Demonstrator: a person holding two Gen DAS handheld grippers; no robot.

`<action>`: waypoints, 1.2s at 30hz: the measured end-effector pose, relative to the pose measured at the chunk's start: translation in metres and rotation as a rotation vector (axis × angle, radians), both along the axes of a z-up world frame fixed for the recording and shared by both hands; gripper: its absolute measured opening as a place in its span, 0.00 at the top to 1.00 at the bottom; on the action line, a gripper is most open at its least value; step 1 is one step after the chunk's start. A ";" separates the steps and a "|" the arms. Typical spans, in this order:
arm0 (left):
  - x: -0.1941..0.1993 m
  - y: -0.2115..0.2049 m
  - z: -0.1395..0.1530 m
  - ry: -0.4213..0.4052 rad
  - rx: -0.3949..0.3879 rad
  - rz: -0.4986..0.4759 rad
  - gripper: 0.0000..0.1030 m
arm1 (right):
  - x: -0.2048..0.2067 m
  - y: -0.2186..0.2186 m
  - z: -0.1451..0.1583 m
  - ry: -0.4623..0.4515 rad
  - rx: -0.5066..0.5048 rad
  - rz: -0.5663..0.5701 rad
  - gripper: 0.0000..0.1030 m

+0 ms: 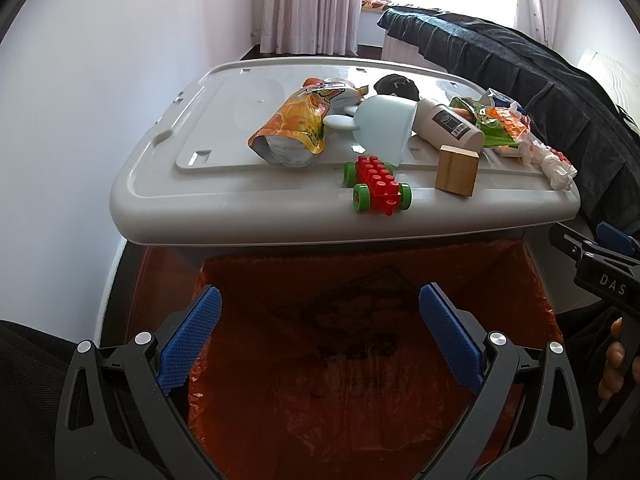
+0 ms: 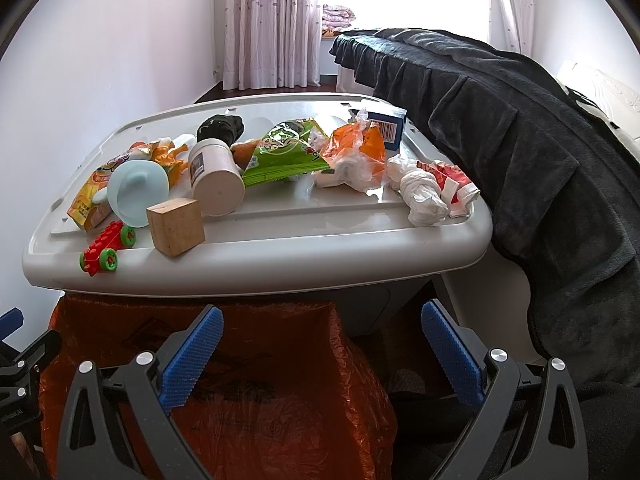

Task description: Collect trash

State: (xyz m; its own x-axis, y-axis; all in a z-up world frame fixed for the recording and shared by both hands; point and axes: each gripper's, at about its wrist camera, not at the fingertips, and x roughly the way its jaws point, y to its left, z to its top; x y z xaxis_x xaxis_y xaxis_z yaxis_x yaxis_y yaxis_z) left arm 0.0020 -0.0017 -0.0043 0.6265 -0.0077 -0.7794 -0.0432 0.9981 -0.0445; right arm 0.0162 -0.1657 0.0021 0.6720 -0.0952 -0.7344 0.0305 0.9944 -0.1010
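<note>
An orange trash bag (image 1: 360,340) hangs open below the front of a grey bin lid (image 1: 248,216); it also shows in the right wrist view (image 2: 280,400). On the lid lie an orange juice pouch (image 1: 292,128), a green snack wrapper (image 2: 280,156), an orange-and-white crumpled bag (image 2: 352,160) and crumpled white tissue with a red wrapper (image 2: 432,188). My left gripper (image 1: 320,332) is open and empty above the bag. My right gripper (image 2: 322,348) is open and empty, below the lid's front edge.
Also on the lid are a red toy car (image 1: 376,188), a wooden block (image 1: 458,170), a pale blue cup (image 1: 380,128), a white jar (image 2: 214,184), a black object (image 2: 220,128) and a blue box (image 2: 386,126). A dark blanket (image 2: 540,160) drapes at the right.
</note>
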 end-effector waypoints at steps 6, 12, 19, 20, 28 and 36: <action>0.000 0.000 0.000 0.002 -0.001 0.001 0.06 | 0.001 0.002 0.000 -0.001 -0.004 0.004 0.05; 0.001 0.001 -0.002 0.006 0.000 0.003 0.06 | 0.001 0.002 0.000 -0.001 -0.002 0.003 0.05; 0.001 0.001 -0.003 0.009 0.003 0.007 0.06 | 0.001 0.003 0.000 -0.001 -0.005 0.004 0.05; 0.001 0.001 -0.003 0.010 0.002 0.006 0.06 | 0.001 0.003 0.000 -0.001 -0.005 0.004 0.05; 0.000 0.000 -0.003 0.013 0.005 0.005 0.06 | -0.002 0.010 0.001 -0.008 -0.010 0.014 0.05; -0.001 -0.001 -0.004 0.015 0.003 0.007 0.06 | 0.000 0.011 0.002 -0.018 -0.020 0.023 0.05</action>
